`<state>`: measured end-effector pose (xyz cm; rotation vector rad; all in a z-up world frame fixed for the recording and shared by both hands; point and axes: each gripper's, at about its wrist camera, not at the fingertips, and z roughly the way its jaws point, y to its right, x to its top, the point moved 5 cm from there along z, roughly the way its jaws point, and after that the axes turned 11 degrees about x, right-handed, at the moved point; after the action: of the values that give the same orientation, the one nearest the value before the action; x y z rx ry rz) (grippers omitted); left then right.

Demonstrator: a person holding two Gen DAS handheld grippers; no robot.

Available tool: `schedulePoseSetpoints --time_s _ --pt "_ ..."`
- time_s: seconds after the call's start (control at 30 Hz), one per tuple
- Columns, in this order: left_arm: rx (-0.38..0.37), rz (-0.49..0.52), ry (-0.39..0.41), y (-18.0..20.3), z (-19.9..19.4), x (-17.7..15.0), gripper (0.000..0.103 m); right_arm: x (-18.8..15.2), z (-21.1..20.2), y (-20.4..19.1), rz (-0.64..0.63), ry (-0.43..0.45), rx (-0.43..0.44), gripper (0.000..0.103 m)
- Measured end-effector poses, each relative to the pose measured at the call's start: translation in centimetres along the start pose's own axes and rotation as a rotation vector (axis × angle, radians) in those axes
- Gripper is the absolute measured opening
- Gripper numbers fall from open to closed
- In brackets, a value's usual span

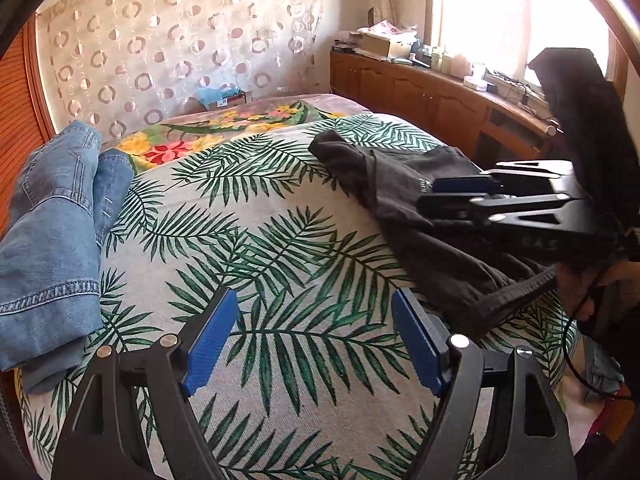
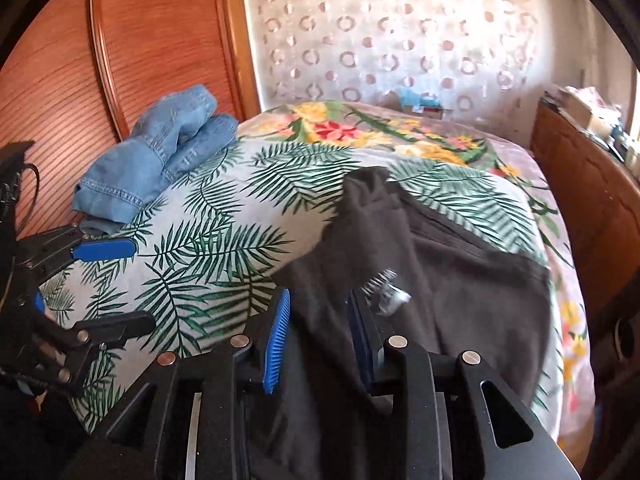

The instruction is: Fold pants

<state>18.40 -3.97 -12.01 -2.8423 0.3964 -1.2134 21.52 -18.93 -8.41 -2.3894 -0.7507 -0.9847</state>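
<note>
1. While the dark pants (image 2: 460, 280) lie crumpled on the leaf-print bedspread (image 1: 280, 240), the right gripper (image 2: 320, 332) pinches their near fabric.
2. Wide apart, the left gripper (image 1: 312, 336) holds nothing; it should probably grab the opposite waistband corner before spreading.

Matt dark cloth pants (image 2: 460, 280); ribbed blue plastic pads (image 1: 210, 336) on claws.

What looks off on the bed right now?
The dark pants lie crumpled and askew across the leaf-print cover, one end in the right gripper. The left gripper is open, empty. The jeans are already folded at the side.
</note>
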Motion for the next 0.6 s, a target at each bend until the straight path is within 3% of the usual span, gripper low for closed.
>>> schedulePoseSetpoints --time_s 0.33,0.37,0.4,0.43,0.6 --pt "-0.016 0.005 0.011 -1.1 0.4 0.4 0.08 1.2 2.0 0.2 -0.047 -0.082 0.012 0.031" --pt "-0.019 0.004 0.011 -1.2 0.5 0.4 0.08 1.1 2.0 0.1 -0.058 -0.092 0.01 0.029" --pt "-0.021 0.003 0.011 -1.2 0.5 0.4 0.08 1.3 2.1 0.0 -0.063 -0.095 0.009 0.011" --pt "-0.023 0.001 0.009 -1.3 0.6 0.4 0.08 1.4 2.1 -0.2 -0.065 -0.096 0.013 0.007" --pt "-0.032 0.003 0.006 -1.2 0.9 0.5 0.08 2.2 -0.7 0.5 -0.025 -0.01 0.013 0.003"
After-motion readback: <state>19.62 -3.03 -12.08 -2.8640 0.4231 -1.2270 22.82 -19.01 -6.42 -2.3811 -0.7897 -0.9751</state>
